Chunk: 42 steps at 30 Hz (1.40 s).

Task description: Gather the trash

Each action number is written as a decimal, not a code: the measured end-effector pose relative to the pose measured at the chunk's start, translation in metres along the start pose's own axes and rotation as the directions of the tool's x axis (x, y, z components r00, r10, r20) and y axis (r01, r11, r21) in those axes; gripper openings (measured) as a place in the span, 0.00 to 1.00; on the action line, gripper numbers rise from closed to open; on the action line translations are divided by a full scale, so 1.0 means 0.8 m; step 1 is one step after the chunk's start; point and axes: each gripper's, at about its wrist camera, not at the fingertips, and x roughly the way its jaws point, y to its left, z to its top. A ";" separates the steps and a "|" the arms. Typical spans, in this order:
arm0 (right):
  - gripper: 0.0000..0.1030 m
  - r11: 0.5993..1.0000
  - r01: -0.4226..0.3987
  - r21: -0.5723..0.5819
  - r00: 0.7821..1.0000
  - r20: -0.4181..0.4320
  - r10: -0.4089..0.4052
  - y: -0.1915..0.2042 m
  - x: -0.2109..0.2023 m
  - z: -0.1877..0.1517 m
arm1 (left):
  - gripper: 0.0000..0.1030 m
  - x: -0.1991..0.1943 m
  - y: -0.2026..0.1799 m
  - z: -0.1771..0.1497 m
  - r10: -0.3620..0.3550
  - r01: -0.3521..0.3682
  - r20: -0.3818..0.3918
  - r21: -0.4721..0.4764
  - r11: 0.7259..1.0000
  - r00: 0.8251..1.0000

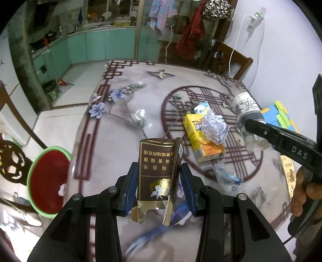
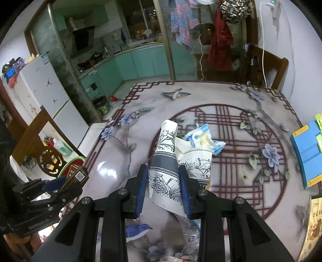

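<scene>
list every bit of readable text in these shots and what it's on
"DAS": right gripper arm, cut off by the frame edge.
"GenRobot.AI": left gripper body, small and faint.
"吸烟有害健康": cigarette pack, seen upside down; the rest of its print is only partly legible.
QR code: pack side, not decodable.
Bag on the hook: big letters, jumbled, no clear word.
Yellow carton, blue wrapper, booklet: print too blurred.

You hold a glossy brown cardboard cigarette pack (image 1: 159, 171) and a crumpled matt printed paper cup (image 2: 167, 161); beyond the pack, the glossy floral plastic table cover (image 1: 112, 129) reflects light.
</scene>
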 end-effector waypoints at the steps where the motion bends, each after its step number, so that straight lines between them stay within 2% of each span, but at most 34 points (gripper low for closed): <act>1: 0.27 1.000 -0.001 -0.003 1.000 -0.002 0.001 0.003 0.001 0.000 | 0.39 0.000 0.004 -0.001 -0.003 0.003 -0.001 -0.006 1.000 1.000; 11: 0.27 1.000 -0.001 -0.026 1.000 -0.015 0.001 0.038 0.012 0.001 | 0.39 -0.010 0.041 -0.006 0.008 -0.008 0.008 -0.025 1.000 1.000; 19: 0.27 0.999 -0.017 -0.042 1.000 -0.018 0.016 0.086 0.023 0.001 | 0.39 -0.020 0.082 -0.011 0.016 -0.015 0.002 -0.041 0.999 1.000; 23: 0.27 0.999 -0.021 -0.039 1.000 -0.023 0.020 0.108 0.030 -0.001 | 0.39 -0.028 0.108 -0.013 0.040 -0.039 0.015 -0.041 0.998 0.999; 42: 0.28 0.994 -0.043 -0.096 0.996 -0.082 0.035 0.234 0.075 -0.010 | 0.40 -0.036 0.238 -0.028 0.052 -0.053 -0.005 -0.141 0.989 0.999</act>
